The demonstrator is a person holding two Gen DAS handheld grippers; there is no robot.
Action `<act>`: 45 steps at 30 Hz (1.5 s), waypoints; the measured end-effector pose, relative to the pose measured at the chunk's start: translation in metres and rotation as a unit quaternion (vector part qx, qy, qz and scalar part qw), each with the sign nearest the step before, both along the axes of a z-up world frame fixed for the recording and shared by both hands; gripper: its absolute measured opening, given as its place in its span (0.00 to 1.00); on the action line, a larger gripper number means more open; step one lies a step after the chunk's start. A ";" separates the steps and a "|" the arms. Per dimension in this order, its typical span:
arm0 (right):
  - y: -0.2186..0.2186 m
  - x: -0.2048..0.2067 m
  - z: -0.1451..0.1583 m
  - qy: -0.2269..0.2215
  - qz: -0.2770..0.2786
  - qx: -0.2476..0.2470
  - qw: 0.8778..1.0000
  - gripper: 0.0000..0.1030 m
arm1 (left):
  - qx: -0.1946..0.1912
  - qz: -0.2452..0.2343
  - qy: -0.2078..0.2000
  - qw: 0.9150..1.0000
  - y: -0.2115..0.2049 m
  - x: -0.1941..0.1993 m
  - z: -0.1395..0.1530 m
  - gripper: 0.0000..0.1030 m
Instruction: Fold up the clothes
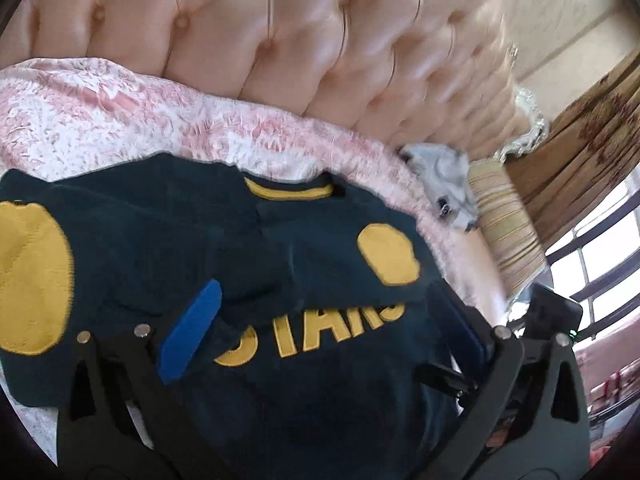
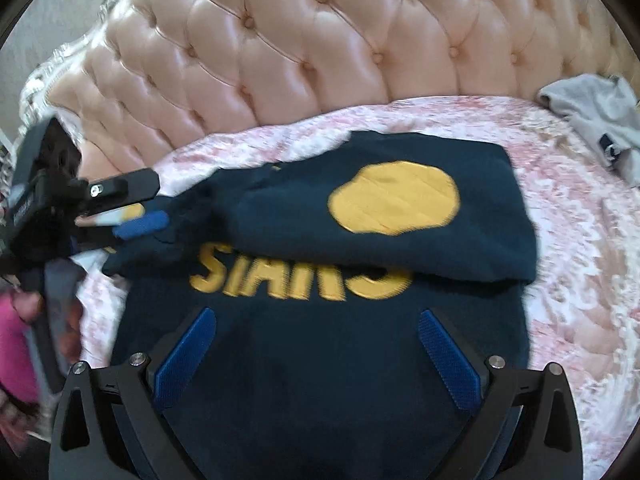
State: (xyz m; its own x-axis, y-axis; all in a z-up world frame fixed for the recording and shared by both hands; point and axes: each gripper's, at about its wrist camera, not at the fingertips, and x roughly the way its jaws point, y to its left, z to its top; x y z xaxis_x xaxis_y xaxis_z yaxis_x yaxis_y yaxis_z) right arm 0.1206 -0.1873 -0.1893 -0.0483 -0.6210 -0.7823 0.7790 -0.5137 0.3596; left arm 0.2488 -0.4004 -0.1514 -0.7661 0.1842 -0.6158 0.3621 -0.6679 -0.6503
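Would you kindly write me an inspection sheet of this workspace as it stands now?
Surface: bedspread, pink and white patterned, rumpled.
Job's things: navy sweatshirt lies on the bedspread, yellow lettering facing up; both sleeves, each with a yellow patch, are folded across the chest, the right one covering the top of the lettering.
Clutter: grey garment crumpled near the headboard; striped pillow beside it.
Tongs: left tongs open over the folded sleeve; right tongs open above the sweatshirt's lower half, gripping nothing.
Cables: nothing seen.
Surroundings: tufted peach headboard; window; wooden furniture.
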 end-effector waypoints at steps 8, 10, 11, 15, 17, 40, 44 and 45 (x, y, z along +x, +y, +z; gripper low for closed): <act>-0.034 -0.027 -0.010 -0.224 -0.018 -0.112 0.968 0.99 | -0.022 0.084 0.000 0.996 -0.033 0.052 0.016 1.00; -0.048 -0.026 -0.021 -0.263 -0.028 -0.125 0.956 0.89 | -0.043 0.091 -0.027 0.995 -0.034 0.059 0.014 1.00; -0.054 -0.024 -0.027 -0.277 -0.033 -0.126 0.952 0.79 | -0.053 0.092 -0.037 0.994 -0.033 0.062 0.013 1.00; -0.076 -0.016 -0.049 -0.305 -0.061 -0.098 0.945 0.67 | -0.103 0.089 -0.068 0.988 -0.027 0.075 0.013 1.00; -0.082 -0.010 -0.056 -0.311 -0.067 -0.086 0.944 0.65 | -0.121 0.084 -0.076 0.986 -0.022 0.079 0.014 1.00; -0.109 0.020 -0.023 -0.193 -0.062 -0.123 0.972 0.10 | -0.156 0.078 -0.080 0.981 0.007 0.115 0.005 1.00; -0.109 0.015 0.008 -0.167 -0.046 -0.147 0.974 0.10 | -0.130 0.095 -0.053 0.986 0.010 0.119 0.007 1.00; -0.108 0.012 0.016 -0.164 -0.044 -0.153 0.974 0.10 | -0.119 0.099 -0.041 0.987 0.011 0.121 0.008 1.00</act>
State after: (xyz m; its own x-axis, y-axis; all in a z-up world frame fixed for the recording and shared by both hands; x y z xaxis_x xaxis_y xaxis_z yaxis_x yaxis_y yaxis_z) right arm 0.1330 -0.2948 -0.1736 0.1080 -0.8326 -0.5432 0.5544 -0.4031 0.7281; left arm 0.3698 -0.3895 -0.1438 -0.7180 -0.1216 -0.6853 0.5459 -0.7092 -0.4461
